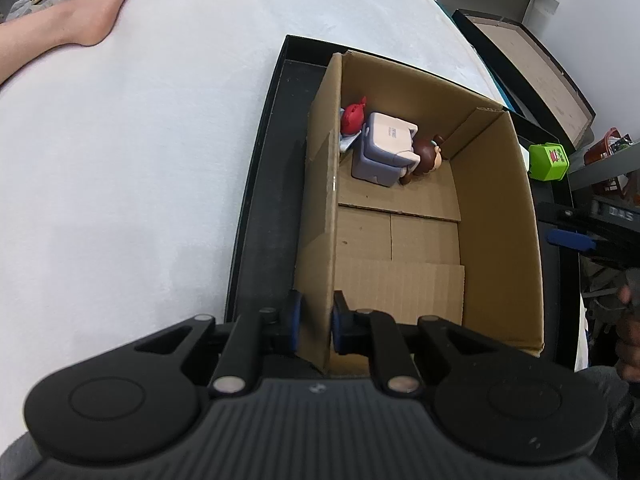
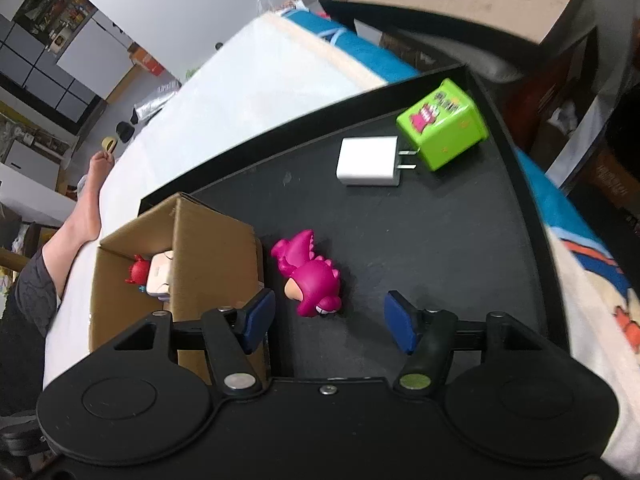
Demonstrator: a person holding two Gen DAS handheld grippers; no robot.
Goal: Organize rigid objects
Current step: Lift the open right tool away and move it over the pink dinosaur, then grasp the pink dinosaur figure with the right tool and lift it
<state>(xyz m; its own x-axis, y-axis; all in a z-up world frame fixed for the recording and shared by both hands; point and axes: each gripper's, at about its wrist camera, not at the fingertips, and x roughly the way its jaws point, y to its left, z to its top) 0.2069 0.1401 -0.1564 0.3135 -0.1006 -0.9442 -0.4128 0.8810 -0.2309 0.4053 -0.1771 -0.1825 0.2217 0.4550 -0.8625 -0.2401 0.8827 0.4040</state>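
My left gripper (image 1: 316, 326) is shut on the near left wall of an open cardboard box (image 1: 496, 200), one pad on each side of the wall. Inside the box lie a red toy (image 1: 353, 118), a pale lilac case (image 1: 386, 146) and a brown figure (image 1: 426, 156). My right gripper (image 2: 330, 320) is open and empty, hovering just above a magenta dinosaur toy (image 2: 314, 276) on the black tray (image 2: 440, 240). A white charger plug (image 2: 370, 162) and a green cube (image 2: 444, 126) lie at the tray's far end. The box (image 2: 212, 260) stands left of the dinosaur.
The tray (image 1: 264, 184) rests on a white bedsheet (image 1: 140, 140). A person's bare leg (image 1: 76, 28) lies across the far left of the bed. A second black box with a cardboard base (image 1: 540, 80) stands beyond the tray. The right gripper's fingers (image 1: 572, 240) show at the right edge.
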